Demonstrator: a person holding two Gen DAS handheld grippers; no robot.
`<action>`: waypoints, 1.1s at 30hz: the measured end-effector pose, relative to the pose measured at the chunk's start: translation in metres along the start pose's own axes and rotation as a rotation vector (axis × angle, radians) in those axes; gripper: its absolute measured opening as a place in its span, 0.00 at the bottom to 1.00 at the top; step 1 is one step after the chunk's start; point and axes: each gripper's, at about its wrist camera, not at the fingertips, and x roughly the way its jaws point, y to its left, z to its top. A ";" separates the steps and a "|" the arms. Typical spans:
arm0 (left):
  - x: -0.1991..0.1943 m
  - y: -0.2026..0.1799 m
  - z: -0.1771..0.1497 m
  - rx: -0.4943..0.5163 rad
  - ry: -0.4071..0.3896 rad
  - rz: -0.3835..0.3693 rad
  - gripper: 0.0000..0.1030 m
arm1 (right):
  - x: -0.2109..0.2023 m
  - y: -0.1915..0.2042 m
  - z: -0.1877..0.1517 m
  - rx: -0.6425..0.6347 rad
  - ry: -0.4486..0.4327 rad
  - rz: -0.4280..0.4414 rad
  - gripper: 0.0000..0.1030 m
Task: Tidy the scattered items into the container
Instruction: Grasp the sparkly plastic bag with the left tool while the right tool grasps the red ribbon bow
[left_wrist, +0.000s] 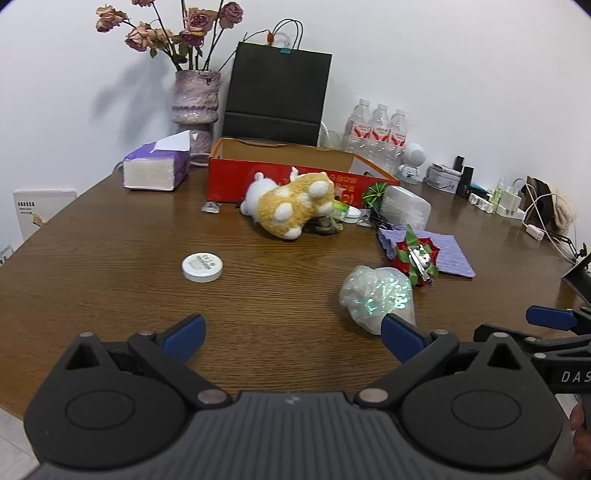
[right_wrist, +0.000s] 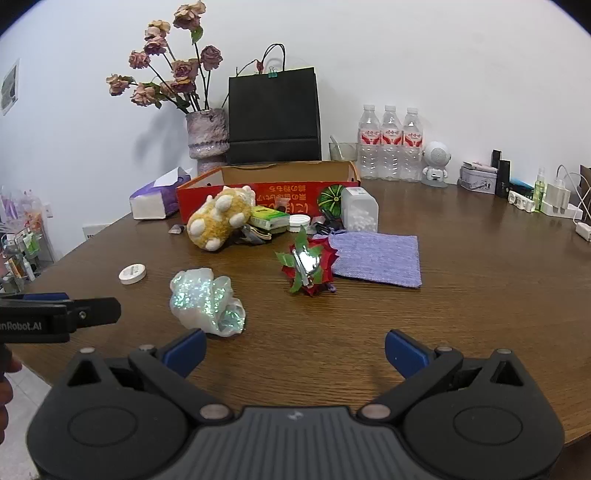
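Leftmost, a tissue box (left_wrist: 155, 168) is seen near the table's (left_wrist: 110, 288) far edge, with a vase (left_wrist: 195, 98) of dried roses behind it. A white round tin (left_wrist: 202, 266) lies alone on the wood, well apart from the other clutter. Behind it, a red box (left_wrist: 236, 181) stands open against a black bag (left_wrist: 277, 92); nothing inside it can be made out. Touching the box front, a yellow plush (left_wrist: 291, 206) lies on its side, with small items crowded just beside it, too jumbled to be told apart. Further right, a clear tub (right_wrist: 360, 214) of white pieces is set by the box corner. A red flower clip (right_wrist: 308, 267) rests at the edge of a purple cloth (right_wrist: 380, 258). A shiny crumpled wrap (right_wrist: 207, 301) lies nearest the tools. Three bottles (right_wrist: 391, 142) are lined up at the wall.

The left gripper (left_wrist: 291, 334) is held spread wide above bare wood, nothing between its fingers; its right finger overlaps the wrap in view. The right gripper (right_wrist: 295, 350) is likewise spread wide and holds nothing.
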 end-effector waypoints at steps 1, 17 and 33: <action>0.001 -0.002 0.000 0.003 0.002 -0.005 1.00 | 0.000 -0.001 0.000 0.001 0.002 -0.002 1.00; 0.057 -0.035 0.021 0.017 0.076 -0.112 1.00 | 0.035 -0.024 0.016 -0.056 0.028 -0.024 1.00; 0.103 -0.025 0.031 -0.144 0.169 -0.156 0.51 | 0.122 -0.023 0.054 -0.127 0.087 0.075 0.93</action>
